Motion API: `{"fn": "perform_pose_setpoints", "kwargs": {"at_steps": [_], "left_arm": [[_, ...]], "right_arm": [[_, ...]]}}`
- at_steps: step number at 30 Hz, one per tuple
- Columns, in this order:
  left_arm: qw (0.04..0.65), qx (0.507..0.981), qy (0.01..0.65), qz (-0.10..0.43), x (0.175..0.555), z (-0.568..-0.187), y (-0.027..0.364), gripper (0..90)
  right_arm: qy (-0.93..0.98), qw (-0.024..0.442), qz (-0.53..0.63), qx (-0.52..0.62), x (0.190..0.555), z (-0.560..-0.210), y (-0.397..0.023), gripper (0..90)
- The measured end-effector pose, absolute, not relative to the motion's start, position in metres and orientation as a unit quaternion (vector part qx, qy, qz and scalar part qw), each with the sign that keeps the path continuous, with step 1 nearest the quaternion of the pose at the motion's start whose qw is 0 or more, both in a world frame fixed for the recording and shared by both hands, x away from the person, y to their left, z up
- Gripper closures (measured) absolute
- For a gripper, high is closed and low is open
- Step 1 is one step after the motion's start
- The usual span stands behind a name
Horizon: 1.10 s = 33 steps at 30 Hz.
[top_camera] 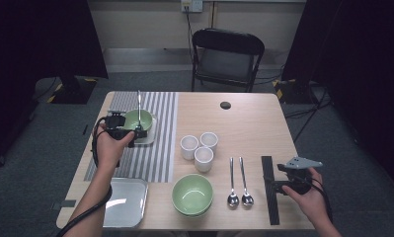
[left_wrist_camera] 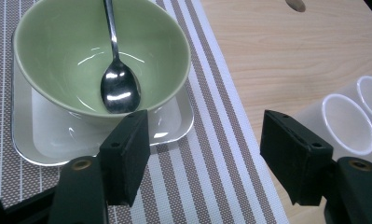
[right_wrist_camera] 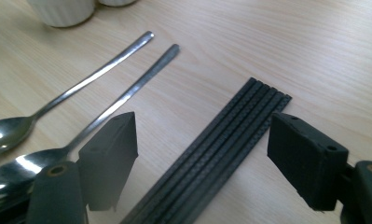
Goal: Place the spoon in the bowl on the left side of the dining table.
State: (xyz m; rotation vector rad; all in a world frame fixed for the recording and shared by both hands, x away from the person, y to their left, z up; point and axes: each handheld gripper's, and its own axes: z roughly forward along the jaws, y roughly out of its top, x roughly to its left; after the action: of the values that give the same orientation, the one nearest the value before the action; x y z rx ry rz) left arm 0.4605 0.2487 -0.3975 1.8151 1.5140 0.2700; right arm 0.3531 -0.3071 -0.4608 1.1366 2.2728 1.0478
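A green bowl (top_camera: 135, 120) (left_wrist_camera: 58, 46) with a metal spoon (left_wrist_camera: 120, 86) in it sits on a white square plate (left_wrist_camera: 39, 140) on the striped placemat (top_camera: 157, 148). My left gripper (top_camera: 137, 134) (left_wrist_camera: 204, 126) hovers just beside that plate, open and holding nothing. At the table's right front lies a bundle of black chopsticks (top_camera: 268, 190) (right_wrist_camera: 221, 144). My right gripper (top_camera: 277, 180) (right_wrist_camera: 202, 126) is low over it with one jaw on each side. It is open and the pads are clear of the sticks.
Three white cups (top_camera: 199, 146) stand mid-table. A second green bowl (top_camera: 192, 194) and two spoons (top_camera: 238, 183) lie near the front edge, with a metal tray (top_camera: 125, 201) at front left. A folding chair (top_camera: 226, 57) stands behind the table.
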Motion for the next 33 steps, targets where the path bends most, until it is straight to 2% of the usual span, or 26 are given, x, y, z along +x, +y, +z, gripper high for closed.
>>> {"fn": "perform_pose_setpoints", "kwargs": {"at_steps": [14,33], "left_arm": [[0.371,0.717,0.581,0.104,0.451,-0.405,0.246,33.3],[0.376,0.722,0.573,0.101,0.440,-0.416,0.239,33.8]], "right_arm": [[0.804,0.206,0.363,0.423,0.353,-0.464,-0.314,28.1],[0.776,0.193,0.360,0.480,0.355,-0.468,-0.316,46.6]]}}
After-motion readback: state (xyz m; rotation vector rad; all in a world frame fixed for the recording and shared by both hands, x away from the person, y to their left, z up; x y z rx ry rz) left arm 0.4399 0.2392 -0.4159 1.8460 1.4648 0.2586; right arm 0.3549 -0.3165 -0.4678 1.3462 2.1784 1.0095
